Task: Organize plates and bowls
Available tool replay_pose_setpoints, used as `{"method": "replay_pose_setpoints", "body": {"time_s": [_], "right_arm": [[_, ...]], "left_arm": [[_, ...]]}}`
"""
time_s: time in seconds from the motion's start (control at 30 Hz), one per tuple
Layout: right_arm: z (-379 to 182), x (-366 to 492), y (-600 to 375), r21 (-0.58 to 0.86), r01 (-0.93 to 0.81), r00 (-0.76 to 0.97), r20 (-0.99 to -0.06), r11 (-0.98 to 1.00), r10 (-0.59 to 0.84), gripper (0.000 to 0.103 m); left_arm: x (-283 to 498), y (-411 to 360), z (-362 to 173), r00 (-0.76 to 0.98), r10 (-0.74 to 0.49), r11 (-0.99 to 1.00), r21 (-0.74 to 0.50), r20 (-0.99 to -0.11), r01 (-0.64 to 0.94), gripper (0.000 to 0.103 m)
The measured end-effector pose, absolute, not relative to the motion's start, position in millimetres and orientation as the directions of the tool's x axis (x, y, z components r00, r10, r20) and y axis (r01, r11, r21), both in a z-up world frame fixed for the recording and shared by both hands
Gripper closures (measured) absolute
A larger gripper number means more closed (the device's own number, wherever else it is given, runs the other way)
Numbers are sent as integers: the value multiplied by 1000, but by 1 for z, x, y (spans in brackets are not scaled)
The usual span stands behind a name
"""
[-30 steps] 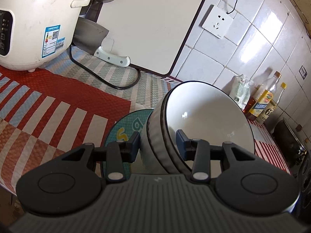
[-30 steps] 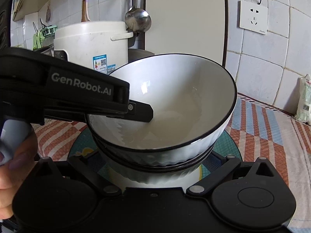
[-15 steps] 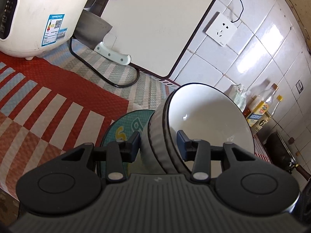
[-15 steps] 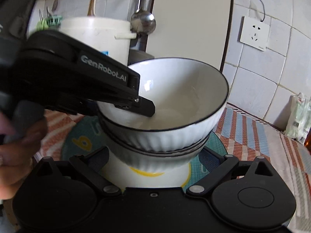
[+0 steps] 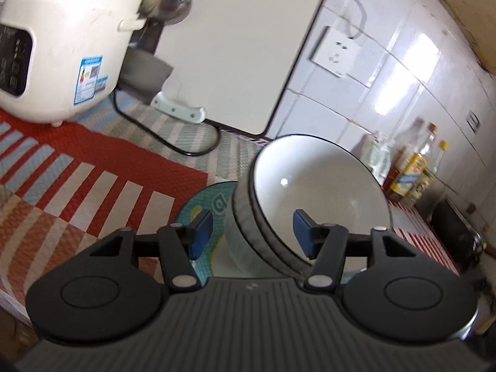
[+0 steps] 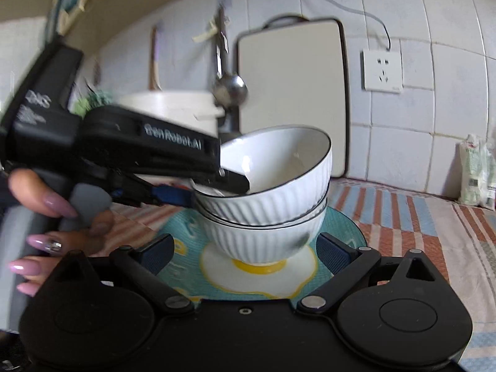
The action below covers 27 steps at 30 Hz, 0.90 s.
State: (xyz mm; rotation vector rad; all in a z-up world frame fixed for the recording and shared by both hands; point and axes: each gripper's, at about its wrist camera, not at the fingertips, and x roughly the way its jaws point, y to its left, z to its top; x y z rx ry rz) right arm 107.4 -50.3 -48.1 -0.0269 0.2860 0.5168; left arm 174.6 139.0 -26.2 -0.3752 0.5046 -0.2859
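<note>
Two white ribbed bowls with dark rims are stacked: the top bowl [image 6: 279, 173] sits tilted in the bottom bowl [image 6: 263, 238], which stands on a teal plate with a fried-egg design [image 6: 260, 276]. My left gripper [image 5: 252, 232] is open, its fingers straddling the top bowl's rim [image 5: 319, 198] without squeezing it; it also shows in the right wrist view [image 6: 217, 186] at the bowl's left edge. My right gripper [image 6: 243, 251] is open and empty, its fingers either side of the bottom bowl's base, just in front of the plate.
A white rice cooker [image 5: 62, 46] stands at the back left with its black cord [image 5: 173, 145] on the striped red cloth [image 5: 93, 179]. A white cutting board [image 5: 241, 46] leans on the tiled wall beside a socket [image 5: 336, 52]. Bottles [image 5: 412, 170] stand at the right.
My left gripper has opened and let go of the top bowl, which now rests in the bottom bowl. My right gripper has drawn back, so the stack looks farther away and lower.
</note>
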Motion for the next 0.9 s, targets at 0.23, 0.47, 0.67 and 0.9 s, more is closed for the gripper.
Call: {"method": "replay_pose_setpoints", "body": {"time_s": [0.23,0.47,0.67,0.9], "right_arm": [[-53,84,-80,123,-431,864,-229,894,448,3],[-50,71,-96,112,-366,893,-236,924,382,3],[-45,57,-109,85,-266,912,-301,960,279,8],[-35,34,-130,91,-129,922,-355,987,153,1]], "left_arm": [[136,143,-21,867,-347,887,-426,-358,178,46],[101,132,-10,895,-300,918,-353,-330,178,46],[72,124,-7,911,-251,946,-280,-328,160,45],[42,109,-3,920,-230,964,-204,-318,171,32]]}}
